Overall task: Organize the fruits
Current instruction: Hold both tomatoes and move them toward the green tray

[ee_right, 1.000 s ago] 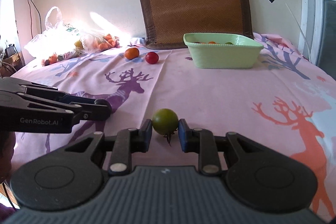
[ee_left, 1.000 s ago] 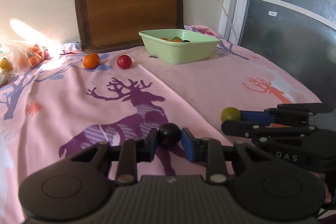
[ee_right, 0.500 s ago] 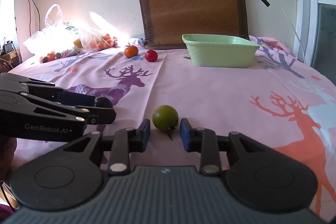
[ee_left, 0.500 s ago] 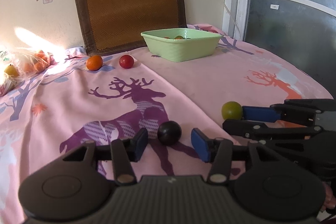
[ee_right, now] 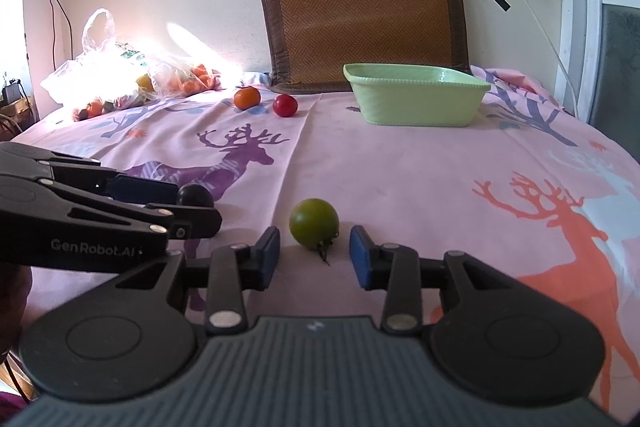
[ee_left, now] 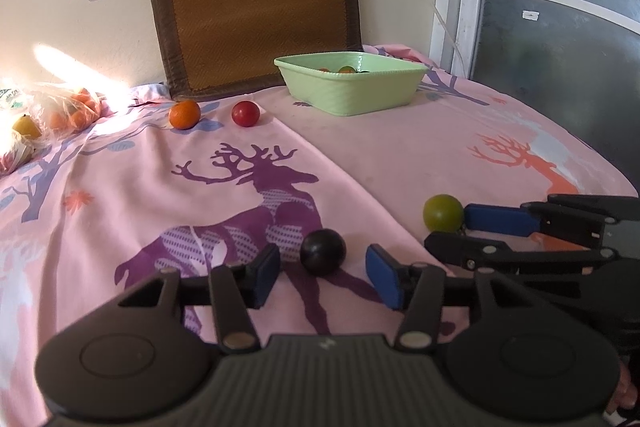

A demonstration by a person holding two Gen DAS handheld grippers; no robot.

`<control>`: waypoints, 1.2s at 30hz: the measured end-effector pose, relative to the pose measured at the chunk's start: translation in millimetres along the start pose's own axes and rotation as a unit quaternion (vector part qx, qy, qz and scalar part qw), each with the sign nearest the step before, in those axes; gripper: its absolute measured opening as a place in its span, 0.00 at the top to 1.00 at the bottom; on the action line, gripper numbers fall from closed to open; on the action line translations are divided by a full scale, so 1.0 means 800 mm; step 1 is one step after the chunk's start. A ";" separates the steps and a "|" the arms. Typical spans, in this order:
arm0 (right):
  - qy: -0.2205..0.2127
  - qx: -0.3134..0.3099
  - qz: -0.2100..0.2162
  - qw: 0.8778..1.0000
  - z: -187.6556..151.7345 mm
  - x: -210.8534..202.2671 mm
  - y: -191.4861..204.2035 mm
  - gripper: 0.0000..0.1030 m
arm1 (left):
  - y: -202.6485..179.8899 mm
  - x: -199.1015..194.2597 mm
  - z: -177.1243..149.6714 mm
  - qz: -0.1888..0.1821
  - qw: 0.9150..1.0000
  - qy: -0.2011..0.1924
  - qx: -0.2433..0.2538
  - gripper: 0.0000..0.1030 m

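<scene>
Two fruits lie on the pink deer-print cloth point(ee_left: 400, 147) well short of the green dish point(ee_left: 352, 87), each bracketed by its own gripper. The left gripper point(ee_left: 322, 273) has just been opening; its blue pads now stand clear on either side of the dark round fruit point(ee_left: 323, 257), which rests free on the cloth on the purple deer. The right gripper point(ee_right: 314, 255) has likewise just been opening, less widely, and the green tomato point(ee_right: 314, 229) sits between its pads with a narrow gap each side, stem turned toward the camera. Neither tool has hold of anything. Both fruits lie straight ahead of their tools, and the dish lies farther ahead, a little to the right of the left gripper's line and closer to the right gripper's line. An orange fruit point(ee_left: 184, 114) and a red tomato point(ee_left: 245, 113) wait left of the dish, nearer the left gripper. Inside the dish a few fruits show above the rim, though they are too small to name with confidence.
</scene>
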State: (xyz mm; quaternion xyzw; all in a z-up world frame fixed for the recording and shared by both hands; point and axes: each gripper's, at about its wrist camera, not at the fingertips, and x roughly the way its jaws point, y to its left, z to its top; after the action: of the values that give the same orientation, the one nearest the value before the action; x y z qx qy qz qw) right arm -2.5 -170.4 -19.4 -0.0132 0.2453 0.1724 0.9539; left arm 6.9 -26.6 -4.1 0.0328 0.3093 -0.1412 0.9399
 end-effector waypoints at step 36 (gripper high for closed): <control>-0.009 0.003 0.004 1.000 0.001 0.003 -0.001 0.59 | 0.000 0.006 0.002 -0.019 1.000 -0.003 0.012 0.67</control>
State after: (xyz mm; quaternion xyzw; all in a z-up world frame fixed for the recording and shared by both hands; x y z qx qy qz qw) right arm 0.1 -170.1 -19.9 -0.0081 0.2369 0.1753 0.9556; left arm 11.4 -28.3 -5.3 0.0374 0.3056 -0.1626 0.9374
